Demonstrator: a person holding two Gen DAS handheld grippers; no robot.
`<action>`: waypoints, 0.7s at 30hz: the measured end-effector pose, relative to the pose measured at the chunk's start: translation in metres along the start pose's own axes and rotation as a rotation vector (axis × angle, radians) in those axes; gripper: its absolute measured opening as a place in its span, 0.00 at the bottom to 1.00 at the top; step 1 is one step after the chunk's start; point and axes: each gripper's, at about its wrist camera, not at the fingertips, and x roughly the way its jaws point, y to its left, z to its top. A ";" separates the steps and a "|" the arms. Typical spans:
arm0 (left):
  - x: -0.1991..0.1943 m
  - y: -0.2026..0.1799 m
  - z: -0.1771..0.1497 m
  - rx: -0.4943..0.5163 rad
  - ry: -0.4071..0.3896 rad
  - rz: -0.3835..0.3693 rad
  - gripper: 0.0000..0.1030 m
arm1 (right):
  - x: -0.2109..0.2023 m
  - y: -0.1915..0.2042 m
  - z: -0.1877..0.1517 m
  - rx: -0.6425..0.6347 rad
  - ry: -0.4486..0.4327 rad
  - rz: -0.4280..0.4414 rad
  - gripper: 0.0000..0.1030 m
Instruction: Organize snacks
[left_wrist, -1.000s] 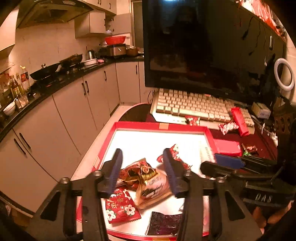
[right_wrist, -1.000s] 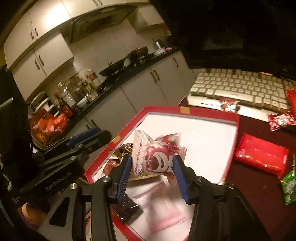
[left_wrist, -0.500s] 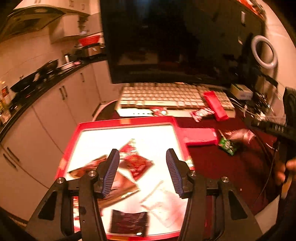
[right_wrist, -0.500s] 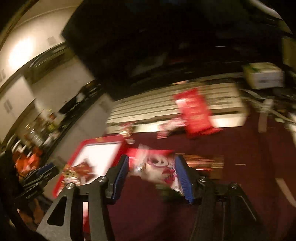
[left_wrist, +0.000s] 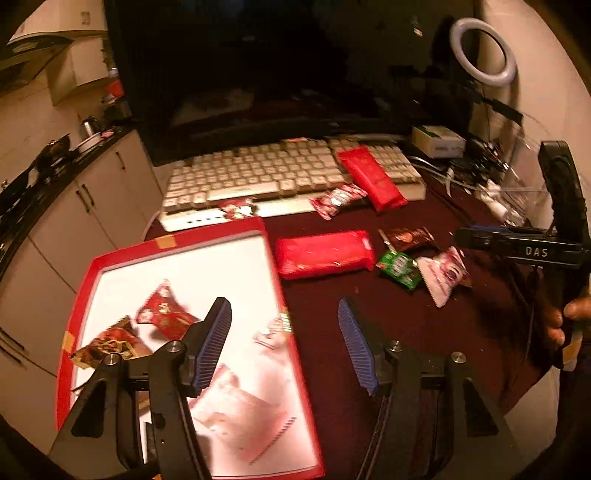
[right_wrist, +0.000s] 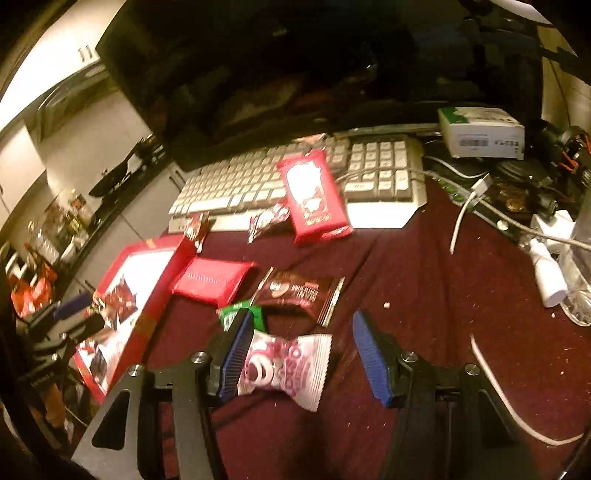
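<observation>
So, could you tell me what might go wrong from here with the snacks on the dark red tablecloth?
The pink-and-white snack packet lies between the right gripper's jaws, which have just been opening. One pad is close to it, so lifting away may drag it.

The green packet and brown wrapper lie close behind, so a forward nudge could scatter them.

The left gripper, open and empty, hangs over the red tray's rim; dropping lower might tip the tray.

Surface: I see a table with a dark red cloth (right_wrist: 424, 295) | on it: red-rimmed tray (left_wrist: 177, 242), white keyboard (left_wrist: 258, 177), flat red packet (left_wrist: 323, 253), brown bar wrapper (right_wrist: 301, 291), green packet (left_wrist: 400, 267), pink-white sweet packet (right_wrist: 284, 365), white cable (right_wrist: 491, 380) | crumbs scattered.
</observation>
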 end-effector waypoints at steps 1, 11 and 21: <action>0.002 -0.006 0.000 0.017 0.007 -0.005 0.58 | 0.001 0.000 -0.002 -0.002 0.002 0.004 0.57; 0.005 -0.006 0.003 0.005 0.007 0.002 0.58 | 0.041 0.029 -0.021 -0.087 0.112 -0.092 0.73; -0.005 0.050 0.002 -0.113 -0.035 0.051 0.58 | 0.016 0.047 -0.009 -0.111 0.008 -0.055 0.42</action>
